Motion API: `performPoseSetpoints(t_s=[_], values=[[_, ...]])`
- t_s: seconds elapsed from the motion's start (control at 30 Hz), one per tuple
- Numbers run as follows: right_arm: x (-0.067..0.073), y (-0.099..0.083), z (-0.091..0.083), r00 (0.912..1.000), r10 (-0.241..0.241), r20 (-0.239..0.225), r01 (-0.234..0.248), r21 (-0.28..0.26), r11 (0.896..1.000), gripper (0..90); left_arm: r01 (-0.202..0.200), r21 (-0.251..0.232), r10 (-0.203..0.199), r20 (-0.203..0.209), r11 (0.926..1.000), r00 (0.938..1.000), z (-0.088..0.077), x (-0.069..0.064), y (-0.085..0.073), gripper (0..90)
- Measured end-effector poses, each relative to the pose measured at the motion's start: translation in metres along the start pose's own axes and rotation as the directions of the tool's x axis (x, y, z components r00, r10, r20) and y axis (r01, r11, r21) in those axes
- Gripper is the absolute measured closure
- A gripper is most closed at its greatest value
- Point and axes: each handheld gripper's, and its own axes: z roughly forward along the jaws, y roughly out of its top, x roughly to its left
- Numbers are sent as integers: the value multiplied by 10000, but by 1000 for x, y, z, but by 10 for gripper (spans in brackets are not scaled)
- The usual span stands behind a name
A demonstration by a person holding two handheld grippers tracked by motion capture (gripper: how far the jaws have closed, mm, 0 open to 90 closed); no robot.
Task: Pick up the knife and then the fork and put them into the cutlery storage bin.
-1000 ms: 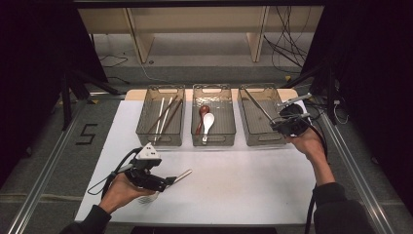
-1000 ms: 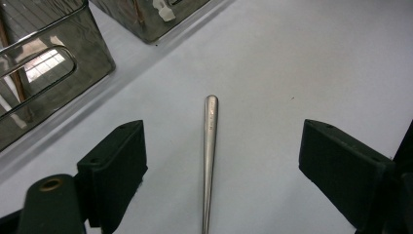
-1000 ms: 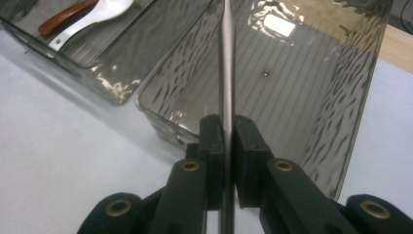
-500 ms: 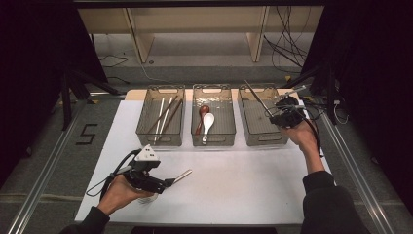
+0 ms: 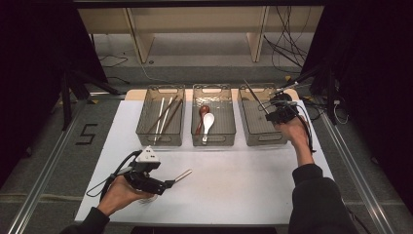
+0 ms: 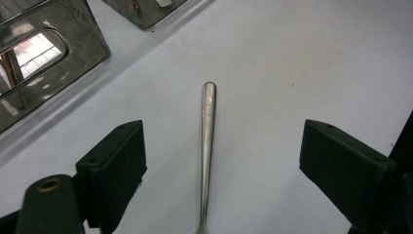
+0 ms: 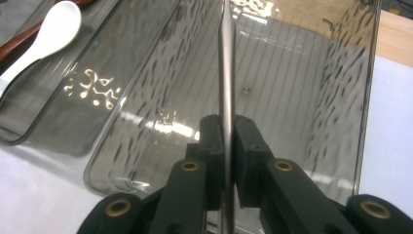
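My left gripper (image 5: 168,184) rests low at the near left of the white table (image 5: 243,195), its jaws spread wide. A slim metal utensil handle (image 6: 207,126) lies on the table between them, untouched by either pad, and its tip pokes out to the right (image 5: 183,174). My right gripper (image 5: 276,115) hovers over the right-hand clear bin (image 5: 253,140), shut on a thin metal utensil (image 7: 227,58) seen edge-on. That utensil (image 5: 253,95) slants up and left over the bin, whose ribbed floor (image 7: 302,97) looks bare below.
Three clear bins stand in a row at the table's far side. The left bin (image 5: 159,140) holds several chopsticks (image 5: 165,114). The middle bin (image 5: 213,142) holds a white spoon (image 5: 208,122) and a brown spoon (image 5: 202,113). Cables trail at the far right (image 5: 311,105).
My right hand has carried the held utensil farther along the right bin, toward its far end. The left hand and the utensil on the table have stayed put.
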Motion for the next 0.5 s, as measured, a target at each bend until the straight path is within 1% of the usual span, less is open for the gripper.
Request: performPoseSetpoints(t_s=[0.13, 0.4, 0.43, 0.47, 0.5], values=[[0, 1, 3, 9999, 151, 69, -151, 58, 9999, 842, -48, 44, 48, 17, 10000, 10000, 0, 0, 0, 164], [0, 1, 9, 9994, 251, 244, -258, 278, 9993, 836, 33, 86, -34, 52, 10000, 10000, 2, -1, -1, 164], [1, 1, 11, 9990, 356, 270, -362, 228, 9991, 830, -21, 146, 20, 78, 9999, 10000, 3, -1, 0, 164], [0, 1, 12, 9987, 474, 162, -477, 218, 9986, 824, -28, 163, 26, 69, 9999, 10000, 3, -1, -1, 164], [0, 1, 13, 9986, 511, 113, -514, 193, 9985, 785, -42, 195, 41, 48, 9998, 10000, 4, -1, -1, 162]])
